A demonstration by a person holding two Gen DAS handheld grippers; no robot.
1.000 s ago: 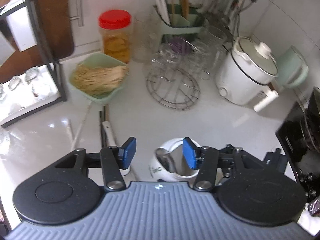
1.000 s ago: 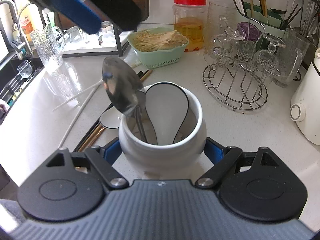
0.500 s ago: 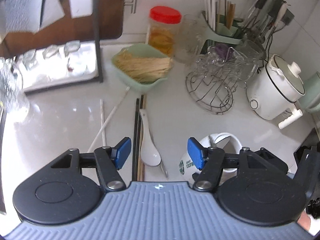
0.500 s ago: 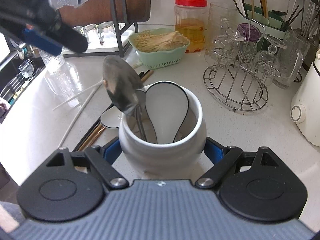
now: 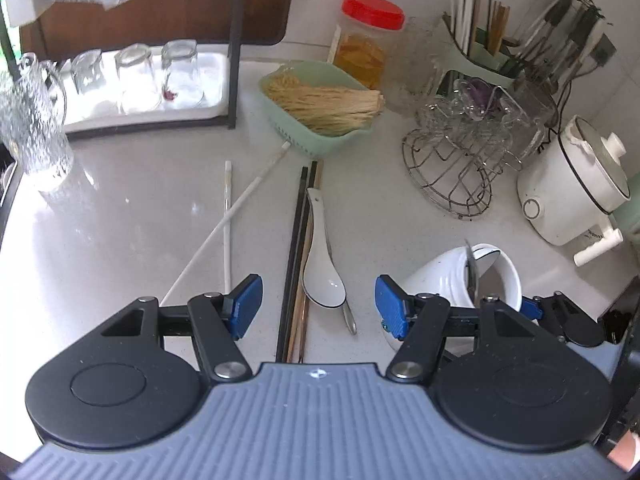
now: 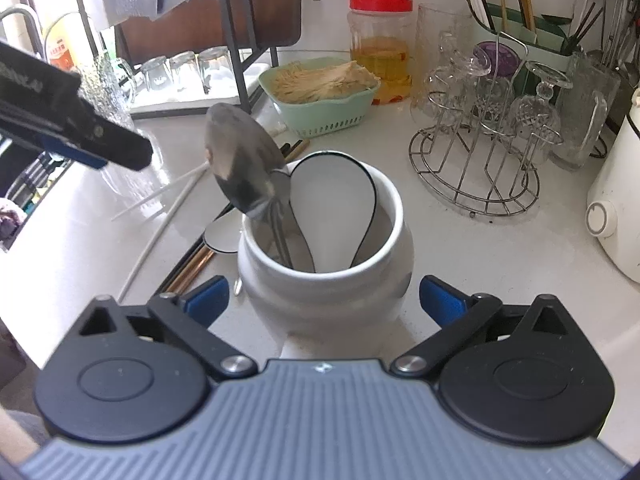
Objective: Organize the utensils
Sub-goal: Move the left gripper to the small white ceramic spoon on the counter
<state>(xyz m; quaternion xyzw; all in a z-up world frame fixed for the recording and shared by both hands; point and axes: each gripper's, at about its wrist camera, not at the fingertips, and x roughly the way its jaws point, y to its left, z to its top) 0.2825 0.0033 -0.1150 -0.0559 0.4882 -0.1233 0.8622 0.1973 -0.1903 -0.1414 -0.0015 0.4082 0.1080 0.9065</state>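
A white ceramic jar [image 6: 320, 292] holds a metal spoon [image 6: 240, 164] and a white spoon [image 6: 332, 200]. My right gripper [image 6: 324, 302] straddles the jar. Its jaws are opening, and the blue pads stand a little off the jar's sides. On the counter lie a white ceramic spoon [image 5: 320, 276], dark and wooden chopsticks [image 5: 296, 248], two white chopsticks [image 5: 228, 208] and a thin metal handle [image 5: 350, 318]. My left gripper [image 5: 319, 306] hovers open over the spoon's bowl and the chopsticks, gripping nothing. The jar [image 5: 436, 276] is to its right.
A green basket [image 5: 320, 136] of noodles and a red-lidded jar [image 5: 372, 40] stand behind the chopsticks. A wire glass rack [image 5: 452, 172] and a white cooker [image 5: 568, 196] are at the right. A glass pitcher [image 5: 32, 120] and a tray of glasses [image 5: 140, 80] are at the left.
My left gripper has swung left from above the jar, sunk toward the white spoon and chopsticks, and spread a little. The right pads have parted slightly from the jar.
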